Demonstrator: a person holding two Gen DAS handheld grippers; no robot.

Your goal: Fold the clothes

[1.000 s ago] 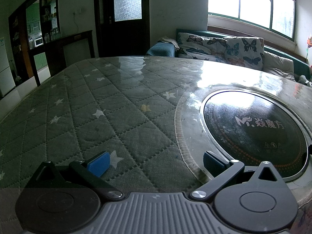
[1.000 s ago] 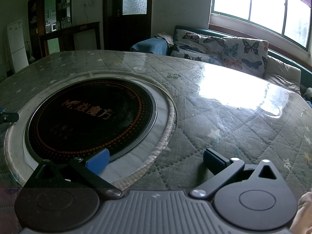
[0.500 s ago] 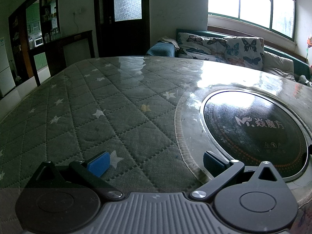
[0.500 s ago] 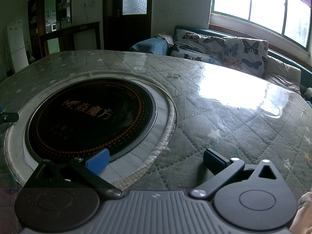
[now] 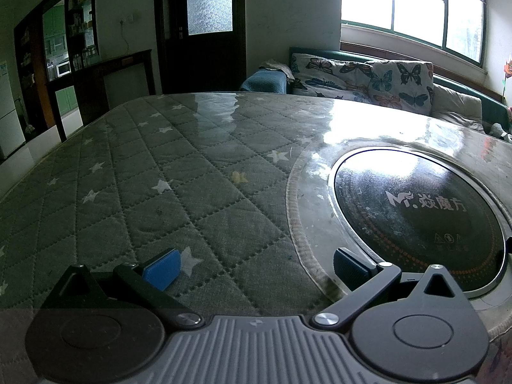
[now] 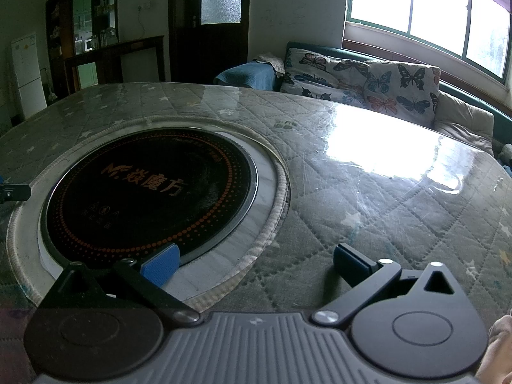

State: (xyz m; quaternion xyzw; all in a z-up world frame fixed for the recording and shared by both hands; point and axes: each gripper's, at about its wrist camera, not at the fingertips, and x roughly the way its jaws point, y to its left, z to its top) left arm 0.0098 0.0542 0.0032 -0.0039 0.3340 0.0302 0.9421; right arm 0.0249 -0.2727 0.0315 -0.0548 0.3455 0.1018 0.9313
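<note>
Two handheld grippers hover low over a round table (image 5: 198, 172) covered in quilted grey-green cloth with pale stars, under a clear glossy sheet. The landmark is a round black cooktop (image 6: 150, 198) set into the table's middle, ringed by a pale rim.

The left gripper (image 5: 256, 264) sits to the left of the cooktop, its blue-padded fingers (image 5: 161, 268) spread wide with nothing between them. The right gripper (image 6: 256, 259) sits on the cooktop's other side, its near finger over the cooktop's edge; its fingers (image 6: 161, 264) are also spread and hold nothing. Part of a hand (image 6: 497, 348) shows at the lower right corner.

No clothes appear in either view, so the garment's place cannot be told; it is likely off-frame. Beyond the cooktop stands a sofa (image 5: 368, 76) with butterfly cushions.

The step in hand looks like fetching a garment. To do it well, lay it flat on the quilted area beside the cooktop, not across it, and pinch two corners at once.
</note>
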